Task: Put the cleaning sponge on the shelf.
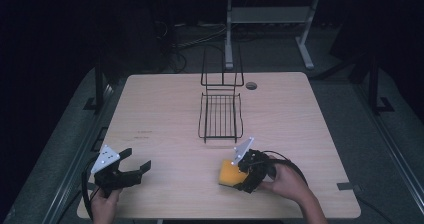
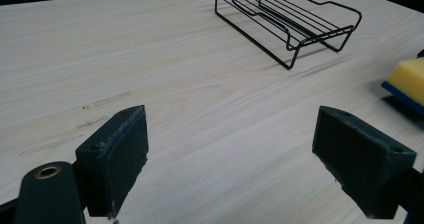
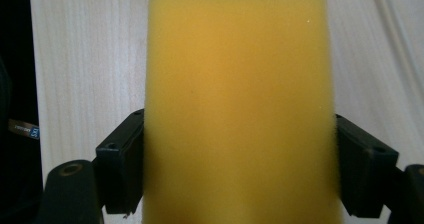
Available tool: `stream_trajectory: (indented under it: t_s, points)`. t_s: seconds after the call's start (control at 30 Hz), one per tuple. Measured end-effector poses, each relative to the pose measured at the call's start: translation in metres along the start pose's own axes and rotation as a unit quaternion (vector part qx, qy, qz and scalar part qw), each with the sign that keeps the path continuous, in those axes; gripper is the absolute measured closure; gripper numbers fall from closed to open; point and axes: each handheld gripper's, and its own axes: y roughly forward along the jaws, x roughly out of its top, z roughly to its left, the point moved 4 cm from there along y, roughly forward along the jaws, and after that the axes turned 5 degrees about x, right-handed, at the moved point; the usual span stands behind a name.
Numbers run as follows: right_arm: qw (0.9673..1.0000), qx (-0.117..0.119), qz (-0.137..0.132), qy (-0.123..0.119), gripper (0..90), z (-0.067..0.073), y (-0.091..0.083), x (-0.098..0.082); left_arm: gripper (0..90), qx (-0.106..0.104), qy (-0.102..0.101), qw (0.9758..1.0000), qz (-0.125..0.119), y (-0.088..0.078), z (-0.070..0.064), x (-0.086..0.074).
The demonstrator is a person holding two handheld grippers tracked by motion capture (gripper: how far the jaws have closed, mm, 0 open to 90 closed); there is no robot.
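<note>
Right gripper view: right gripper [image 3: 240,149] clamps the unlabelled yellow sponge [image 3: 239,104]; left gripper [image 2: 230,159], at 7 o'clock, gapes.

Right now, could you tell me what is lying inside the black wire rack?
Nothing: the wire rack holds no object, and the bare table shows through its bars. The sponge sits apart, nearer the person, between the right gripper's fingers.

text: no legible wording in any view | tag [image 3: 23,130] at left edge, right gripper view: small print present, too small to read | table [image 1: 165,114]: faint marks, not readable as text
</note>
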Motion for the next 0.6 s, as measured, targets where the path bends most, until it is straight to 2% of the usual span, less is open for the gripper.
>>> stream_trajectory:
  t_s: [0.3,0.6]
  points:
    - [0.9998,0.001,-0.018,-0.001,21.3,-0.012,-0.015,0.009,14.0,0.0,-0.004,1.0,-0.001,0.0,0.001,0.0]
    - [0.9997,-0.004,-0.021,-0.01,21.3,-0.021,-0.023,0.022,14.1,-0.001,-0.001,1.0,-0.002,-0.001,0.001,0.001]
